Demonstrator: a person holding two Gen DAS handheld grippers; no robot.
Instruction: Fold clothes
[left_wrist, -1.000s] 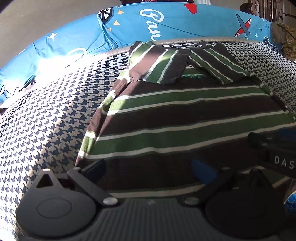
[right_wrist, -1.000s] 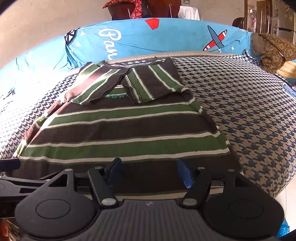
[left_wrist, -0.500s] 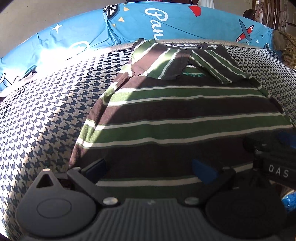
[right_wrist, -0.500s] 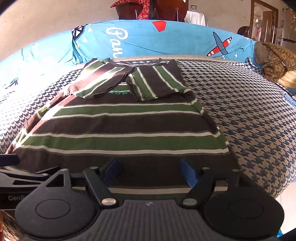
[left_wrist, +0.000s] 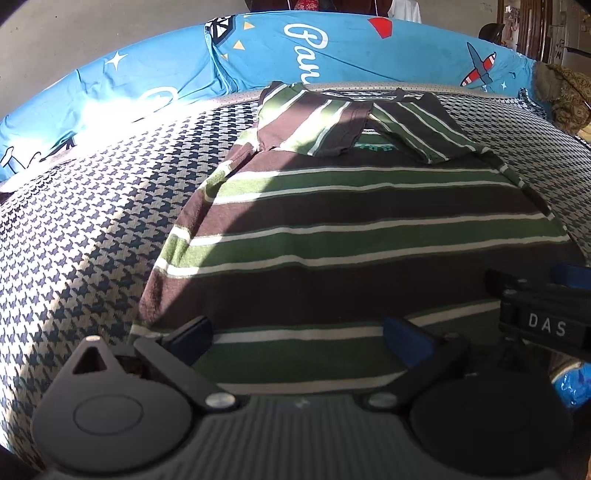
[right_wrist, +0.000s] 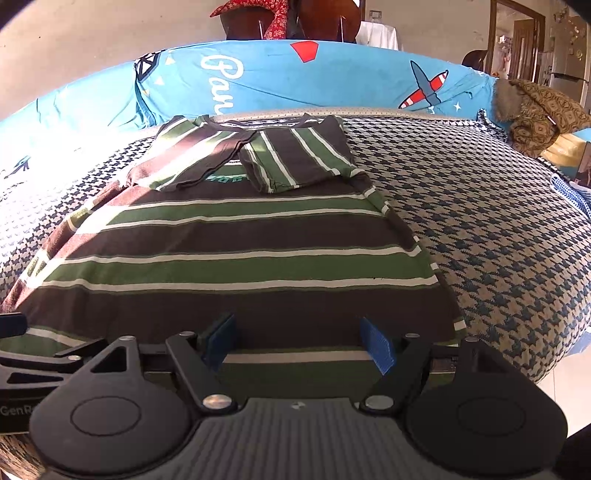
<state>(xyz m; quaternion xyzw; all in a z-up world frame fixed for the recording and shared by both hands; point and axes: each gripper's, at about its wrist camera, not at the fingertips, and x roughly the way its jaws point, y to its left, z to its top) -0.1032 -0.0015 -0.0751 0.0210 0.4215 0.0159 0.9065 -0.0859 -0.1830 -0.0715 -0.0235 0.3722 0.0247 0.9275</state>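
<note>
You have one striped shirt (left_wrist: 354, 236) lying flat on the houndstooth bed cover (left_wrist: 92, 229), its two sleeves (right_wrist: 295, 158) folded inward and meeting over the chest, with one blue printed sheet (right_wrist: 295, 81) behind it. Your left gripper (left_wrist: 297, 338) sits over the shirt's near-left hem with its two blue-padded fingers spread apart and nothing between them. Your right gripper (right_wrist: 297, 343) sits over the near-right hem, likewise spread wide and empty.

left gripper (left_wrist: 297, 338): has pulled back toward the near hem; more of the striped shirt (left_wrist: 354, 229) shows ahead of it.
right gripper (right_wrist: 299, 345): has risen a little; view reaches farther over the blue cover (right_wrist: 332, 81).
</note>
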